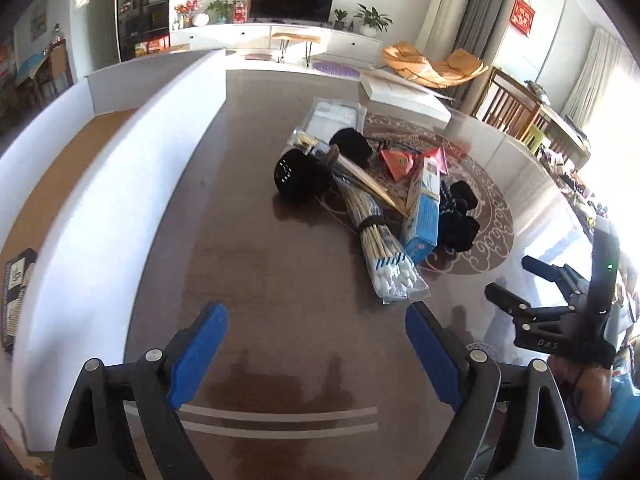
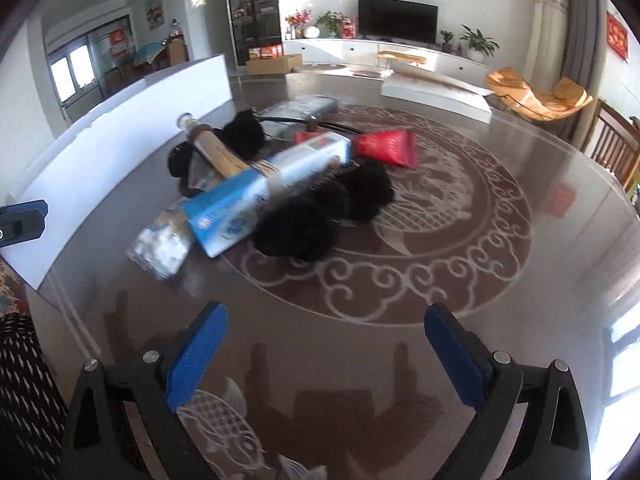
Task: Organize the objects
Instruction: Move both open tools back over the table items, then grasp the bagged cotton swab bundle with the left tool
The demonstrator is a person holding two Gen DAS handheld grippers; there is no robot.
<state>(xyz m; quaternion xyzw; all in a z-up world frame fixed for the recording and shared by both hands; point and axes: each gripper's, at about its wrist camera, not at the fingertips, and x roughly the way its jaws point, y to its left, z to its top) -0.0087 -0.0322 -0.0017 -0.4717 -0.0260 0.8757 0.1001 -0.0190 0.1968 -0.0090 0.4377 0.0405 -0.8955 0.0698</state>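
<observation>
A pile of objects lies mid-table: a blue and white box (image 1: 422,212) (image 2: 260,200), a bag of long cotton swabs (image 1: 384,256) (image 2: 160,246), black fluffy items (image 1: 460,216) (image 2: 320,212), a red packet (image 1: 400,162) (image 2: 386,146), a black round object (image 1: 298,174) and a clear plastic packet (image 1: 334,114). My left gripper (image 1: 316,354) is open and empty, short of the pile. My right gripper (image 2: 326,358) is open and empty, also short of the pile; it shows in the left wrist view (image 1: 516,284).
A white-walled cardboard box (image 1: 120,152) (image 2: 132,120) stands along the table's left side, with a patterned item (image 1: 16,288) inside. A flat white box (image 1: 404,94) (image 2: 436,92) lies at the far edge. Chairs (image 1: 512,104) stand to the right.
</observation>
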